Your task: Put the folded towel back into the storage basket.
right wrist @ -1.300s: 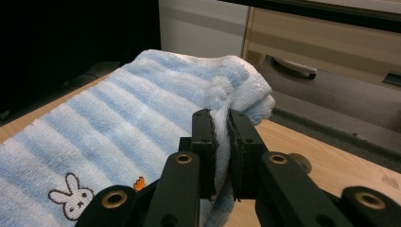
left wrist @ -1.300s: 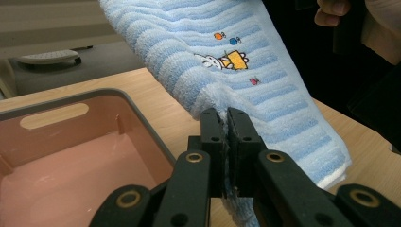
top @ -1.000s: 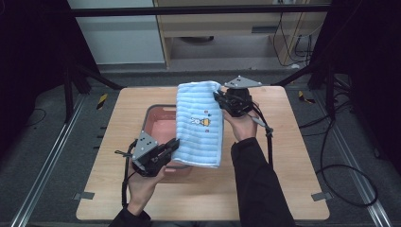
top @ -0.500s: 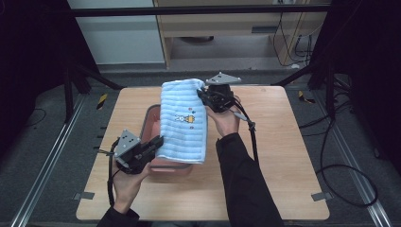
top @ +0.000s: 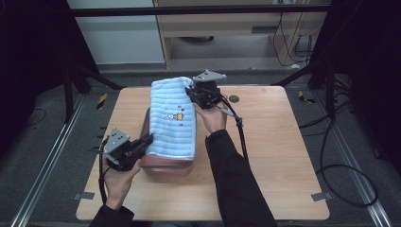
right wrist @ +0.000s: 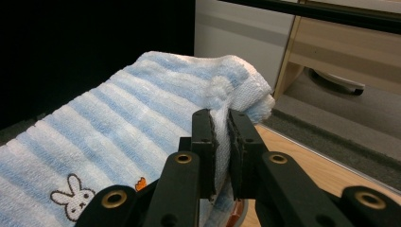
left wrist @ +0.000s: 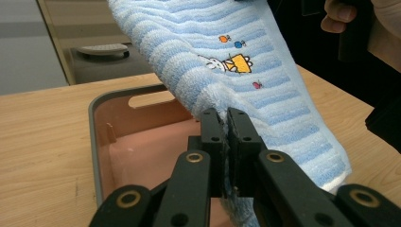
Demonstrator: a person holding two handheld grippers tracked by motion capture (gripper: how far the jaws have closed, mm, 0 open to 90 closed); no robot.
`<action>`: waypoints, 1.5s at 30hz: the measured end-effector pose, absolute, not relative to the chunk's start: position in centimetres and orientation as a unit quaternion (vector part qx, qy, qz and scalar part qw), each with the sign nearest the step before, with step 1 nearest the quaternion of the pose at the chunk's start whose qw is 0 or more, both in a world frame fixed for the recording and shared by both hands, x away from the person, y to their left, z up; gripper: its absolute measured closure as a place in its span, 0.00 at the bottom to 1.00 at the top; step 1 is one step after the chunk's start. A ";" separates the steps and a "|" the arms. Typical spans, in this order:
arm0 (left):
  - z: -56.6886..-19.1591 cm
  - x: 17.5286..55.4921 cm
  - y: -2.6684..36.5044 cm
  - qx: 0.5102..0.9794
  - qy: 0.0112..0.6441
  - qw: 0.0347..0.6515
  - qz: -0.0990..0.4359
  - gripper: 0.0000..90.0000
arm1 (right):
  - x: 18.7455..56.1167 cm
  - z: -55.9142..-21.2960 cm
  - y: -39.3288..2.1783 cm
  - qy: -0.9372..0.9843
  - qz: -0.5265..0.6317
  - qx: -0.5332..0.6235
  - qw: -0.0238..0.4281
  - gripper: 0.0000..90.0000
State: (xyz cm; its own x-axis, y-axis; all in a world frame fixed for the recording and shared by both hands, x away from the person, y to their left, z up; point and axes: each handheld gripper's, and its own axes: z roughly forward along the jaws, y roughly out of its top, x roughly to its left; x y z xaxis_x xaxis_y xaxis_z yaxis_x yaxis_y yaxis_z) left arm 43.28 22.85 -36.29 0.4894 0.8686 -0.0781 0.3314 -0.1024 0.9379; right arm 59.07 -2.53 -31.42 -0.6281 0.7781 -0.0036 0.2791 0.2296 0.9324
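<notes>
1. Nearest the person, the left gripper point(top: 142, 142) is clamped on the near corner of the blue-and-white striped terry towel with a small embroidered rabbit point(top: 173, 118). In the left gripper view its two black jaws stand pressed together with a fold of cloth pinched between the pads point(left wrist: 228, 137).

2. Below that, the pink plastic tub with a grey rim and a handle slot point(left wrist: 97, 142) sits on the light wooden table point(top: 283, 156). The towel hangs stretched above it, its near end over the tub's near rim and its far end lifted beyond the tub's far side.

3. The towel looks light, soft and limp. It will likely sag wherever it is unsupported, so a hold on two corners of one long edge keeps it spread. The looped pile gives the pads good bite, and slipping seems unlikely unless it is pulled hard.

4. Farthest away, the right gripper point(top: 196, 94) has its jaws closed on the far corner, where the cloth bunches into a thick wad point(right wrist: 222, 137). That thicker fold is a sound place to hold; a single layer at the bare hem could work loose.
</notes>
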 end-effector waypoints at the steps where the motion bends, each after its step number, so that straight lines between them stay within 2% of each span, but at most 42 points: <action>1: -36.4 43.3 23.0 0.695 0.433 0.511 0.263 0.95 | 59.2 -31.5 -2.3 0.745 0.510 0.354 0.244 0.92; 24: -38.9 44.8 24.0 0.710 0.453 0.474 0.258 0.95 | 61.0 -34.6 -0.1 0.762 0.492 0.353 0.230 0.91; 27: -39.2 45.1 24.2 0.715 0.442 0.466 0.275 0.95 | 61.0 -35.0 -0.1 0.763 0.489 0.356 0.228 0.91; 29: -39.5 44.9 23.9 0.715 0.453 0.467 0.257 0.95 | 61.1 -35.2 -0.1 0.764 0.488 0.356 0.227 0.91; 45: -41.0 45.2 24.1 0.728 0.458 0.442 0.255 0.95 | 61.1 -37.5 0.4 0.774 0.474 0.361 0.217 0.91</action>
